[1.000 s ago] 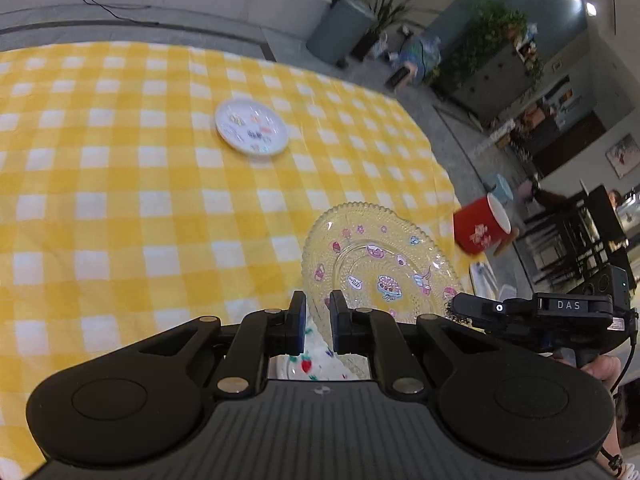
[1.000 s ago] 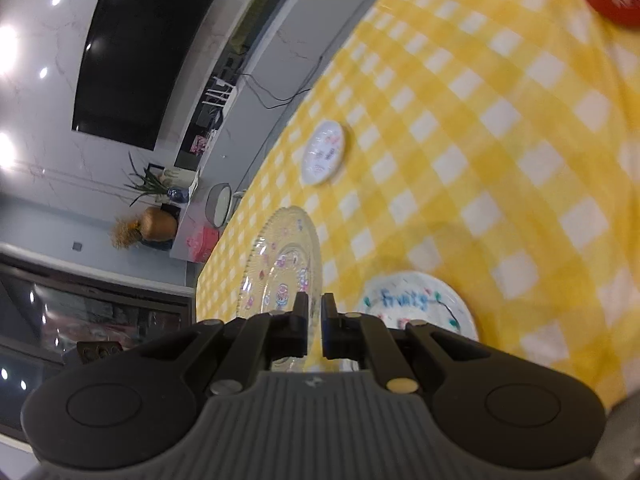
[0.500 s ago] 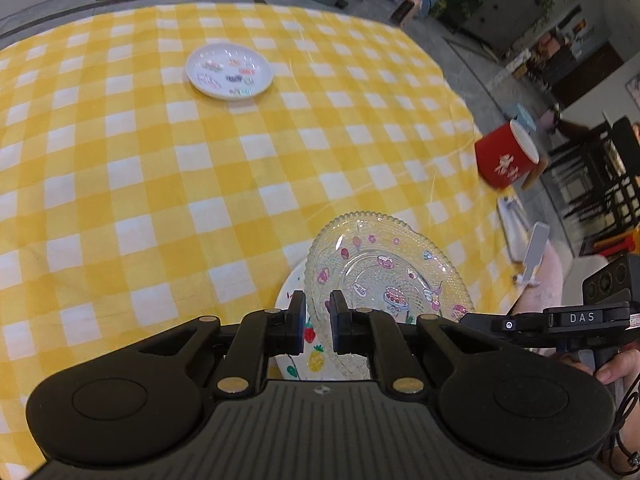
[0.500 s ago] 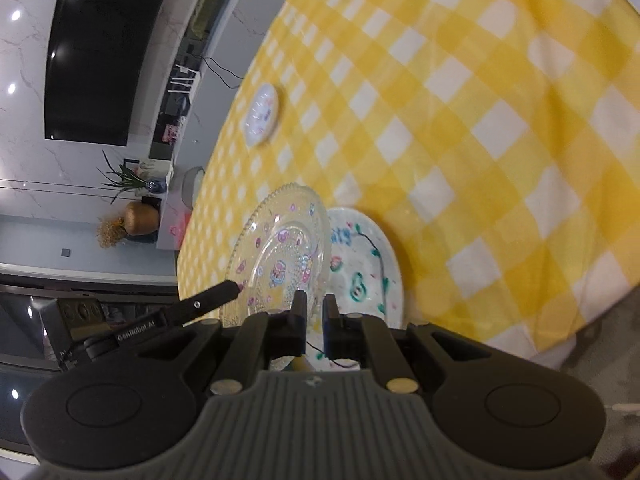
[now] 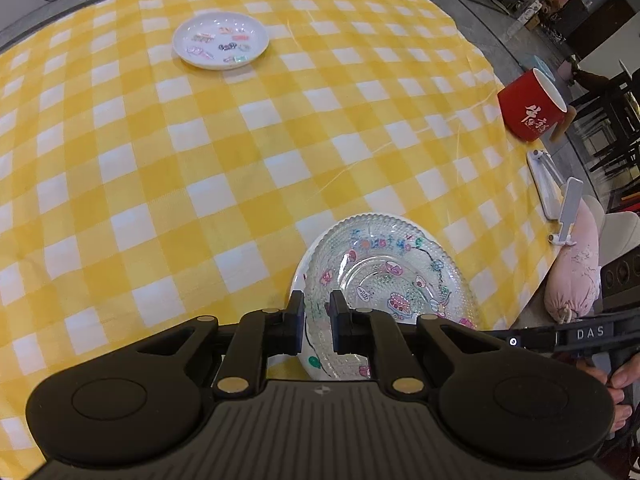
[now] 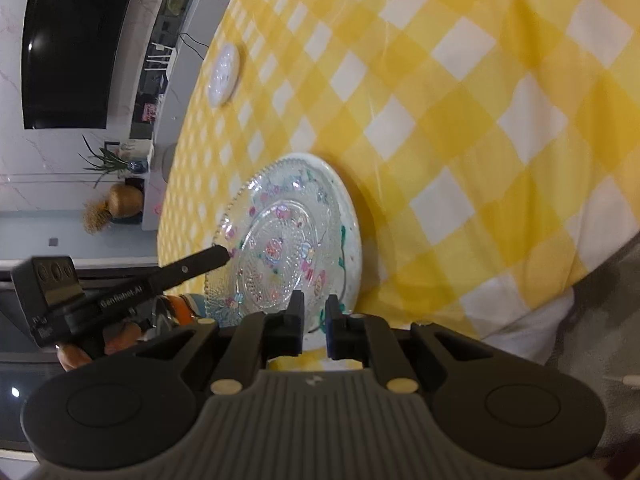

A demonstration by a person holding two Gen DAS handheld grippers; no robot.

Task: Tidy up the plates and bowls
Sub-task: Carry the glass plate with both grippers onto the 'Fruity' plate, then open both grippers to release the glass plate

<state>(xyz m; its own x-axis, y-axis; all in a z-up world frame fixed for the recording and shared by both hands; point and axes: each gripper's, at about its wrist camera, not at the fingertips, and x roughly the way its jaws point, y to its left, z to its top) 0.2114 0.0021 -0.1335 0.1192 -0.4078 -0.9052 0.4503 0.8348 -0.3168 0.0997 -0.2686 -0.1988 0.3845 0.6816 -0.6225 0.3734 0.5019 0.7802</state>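
A clear glass plate (image 5: 384, 272) with coloured stickers lies on top of a white plate (image 5: 298, 280) with drawn fruit, near the table's edge. My left gripper (image 5: 316, 316) is shut on the glass plate's near rim. In the right wrist view the glass plate (image 6: 276, 248) covers most of the white plate (image 6: 352, 232). My right gripper (image 6: 314, 320) has the rim between its jaws; they are opening and the pads stand slightly off it. The left gripper (image 6: 220, 256) shows there at the plate's far rim.
A small white plate (image 5: 220, 40) with stickers sits far across the yellow checked tablecloth (image 5: 200, 160). A red mug (image 5: 528, 108) stands near the right edge, with a white phone stand (image 5: 560, 200) beside it. Off the table lies a pink cushion (image 5: 572, 272).
Both grippers came down with the glass plate, which went from tilted in the air to lying on the white plate. The right jaws have parted a little.
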